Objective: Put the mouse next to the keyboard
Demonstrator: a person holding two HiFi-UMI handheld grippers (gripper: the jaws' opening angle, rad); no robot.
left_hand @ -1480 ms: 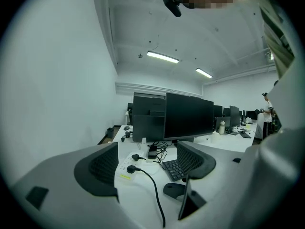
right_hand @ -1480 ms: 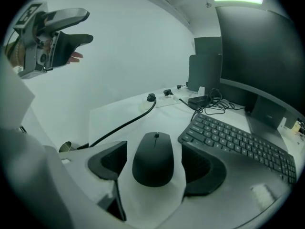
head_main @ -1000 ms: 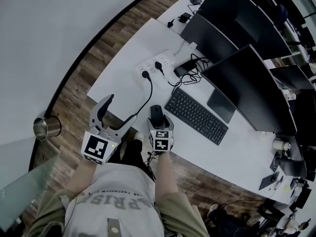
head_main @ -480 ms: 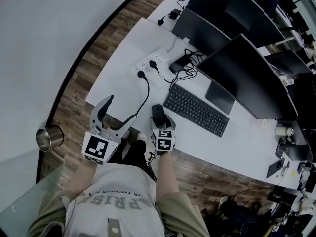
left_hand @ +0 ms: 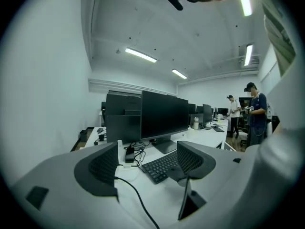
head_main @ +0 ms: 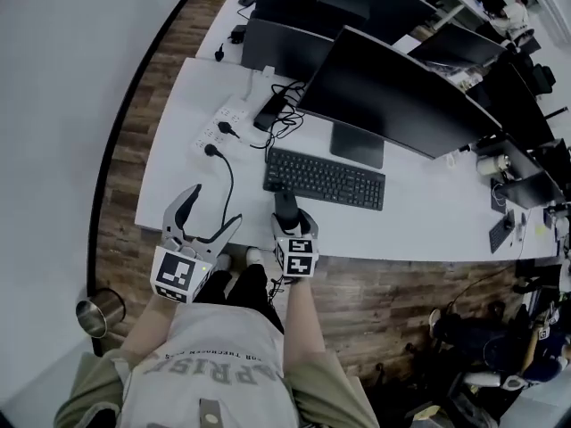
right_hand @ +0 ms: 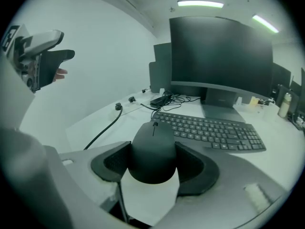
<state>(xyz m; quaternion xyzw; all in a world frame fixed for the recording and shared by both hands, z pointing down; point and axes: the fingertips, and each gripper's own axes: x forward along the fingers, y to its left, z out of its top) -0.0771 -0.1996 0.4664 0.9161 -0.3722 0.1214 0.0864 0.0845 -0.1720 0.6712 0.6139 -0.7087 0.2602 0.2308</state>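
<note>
A black mouse (head_main: 285,207) sits between the pads of my right gripper (head_main: 285,214), just in front of the left end of the black keyboard (head_main: 326,178). In the right gripper view the mouse (right_hand: 153,149) fills the gap and both pads press on its sides, with the keyboard (right_hand: 214,128) right beyond it. My right gripper (right_hand: 153,162) is shut on the mouse, close above the white desk (head_main: 174,181). My left gripper (head_main: 214,208) hangs over the desk's front left edge. In its own view the left gripper (left_hand: 147,162) is open with nothing between its fingers.
A large black monitor (head_main: 393,87) stands behind the keyboard. A white power strip (head_main: 223,123) lies at the back left, and a black cable (head_main: 229,172) runs from it toward the left gripper. A metal bin (head_main: 98,310) stands on the wooden floor. People stand far off (left_hand: 255,111).
The head view has swung, so the desk now lies more squarely ahead. The right gripper with the mouse now sits in front of the keyboard's left end. The left gripper stays open.
</note>
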